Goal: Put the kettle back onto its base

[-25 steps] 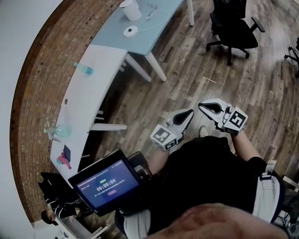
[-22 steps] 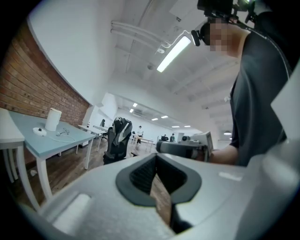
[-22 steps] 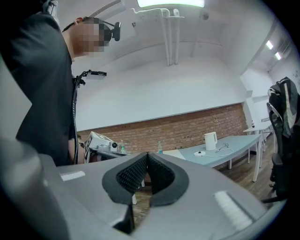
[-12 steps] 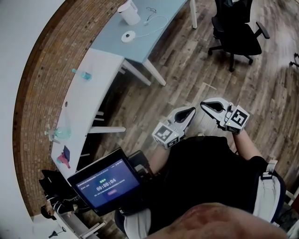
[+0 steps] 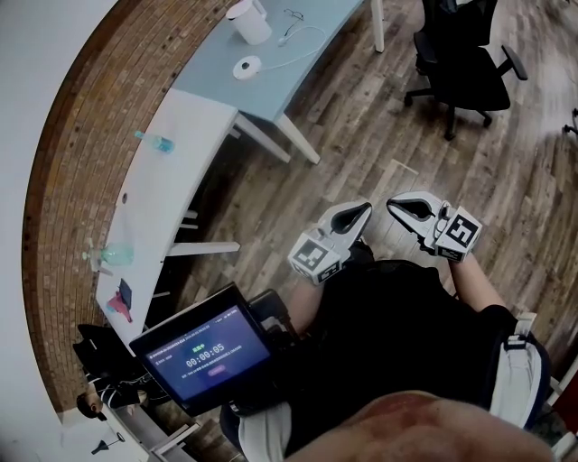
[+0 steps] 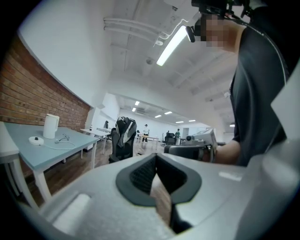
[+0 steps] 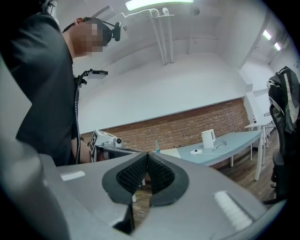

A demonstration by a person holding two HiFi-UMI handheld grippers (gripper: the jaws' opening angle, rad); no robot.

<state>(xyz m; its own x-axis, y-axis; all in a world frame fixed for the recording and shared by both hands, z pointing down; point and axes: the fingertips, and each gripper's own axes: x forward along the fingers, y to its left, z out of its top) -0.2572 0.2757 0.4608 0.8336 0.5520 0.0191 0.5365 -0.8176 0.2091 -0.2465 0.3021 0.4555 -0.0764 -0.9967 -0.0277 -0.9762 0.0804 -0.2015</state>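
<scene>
The white kettle [image 5: 250, 20] stands far off on a light blue table [image 5: 298, 68], beside its round white base [image 5: 247, 67]. It is off the base. Both grippers are held level in front of the person's body, well short of that table. My left gripper [image 5: 359, 211] is shut with nothing in it, and so is my right gripper [image 5: 396, 204]. The left gripper view shows the kettle [image 6: 51, 125] and base [image 6: 36, 139] at the far left beyond the left gripper [image 6: 156, 157]. In the right gripper view, the kettle [image 7: 208, 138] and base [image 7: 196, 152] lie past the right gripper [image 7: 147, 154].
A white table [image 5: 181, 153] with a small bottle [image 5: 155, 141] runs along the curved brick wall. A cable [image 5: 302, 38] lies on the blue table. A black office chair [image 5: 461, 63] stands on the wooden floor at the upper right. A tablet screen [image 5: 203, 352] sits below.
Both grippers have shifted a little across the floor with the person, the left one drifting slightly left in the head view. Both stay shut and hold nothing.
</scene>
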